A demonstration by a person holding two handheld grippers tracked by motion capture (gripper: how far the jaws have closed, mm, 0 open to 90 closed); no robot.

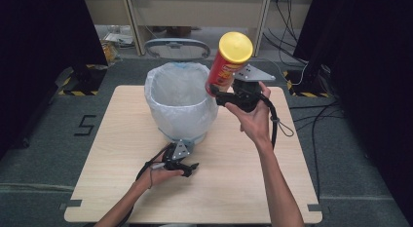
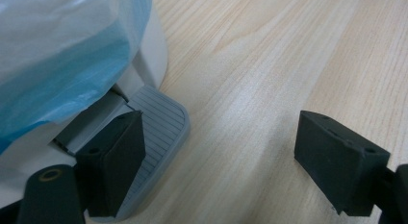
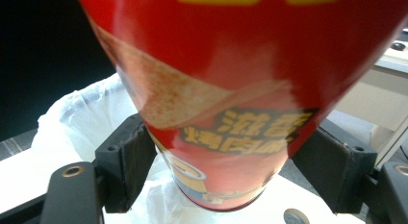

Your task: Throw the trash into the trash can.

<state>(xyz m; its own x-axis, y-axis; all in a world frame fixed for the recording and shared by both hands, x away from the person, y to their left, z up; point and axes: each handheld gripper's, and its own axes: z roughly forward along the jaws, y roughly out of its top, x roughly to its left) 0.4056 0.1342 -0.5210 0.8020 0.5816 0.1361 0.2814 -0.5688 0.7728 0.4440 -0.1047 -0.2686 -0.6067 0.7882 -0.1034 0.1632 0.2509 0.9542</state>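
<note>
A red crisp can (image 1: pixel 227 65) with a yellow lid is held upright in the air, just right of the bin's rim. My right gripper (image 1: pixel 220 96) is shut on the can's lower part; in the right gripper view both jaws press the can (image 3: pixel 231 108) from either side. The white pedal bin (image 1: pixel 180 101), lined with a translucent bag, stands at the table's middle back. My left gripper (image 1: pixel 191 168) rests low on the table in front of the bin, open. In the left gripper view its jaws (image 2: pixel 219 161) stand wide apart, one over the bin's grey pedal (image 2: pixel 161 125).
The wooden table (image 1: pixel 243 188) has bare surface in front and to both sides of the bin. A grey chair back (image 1: pixel 177 47) stands behind the table. Cables (image 1: pixel 311 115) lie on the floor at the right.
</note>
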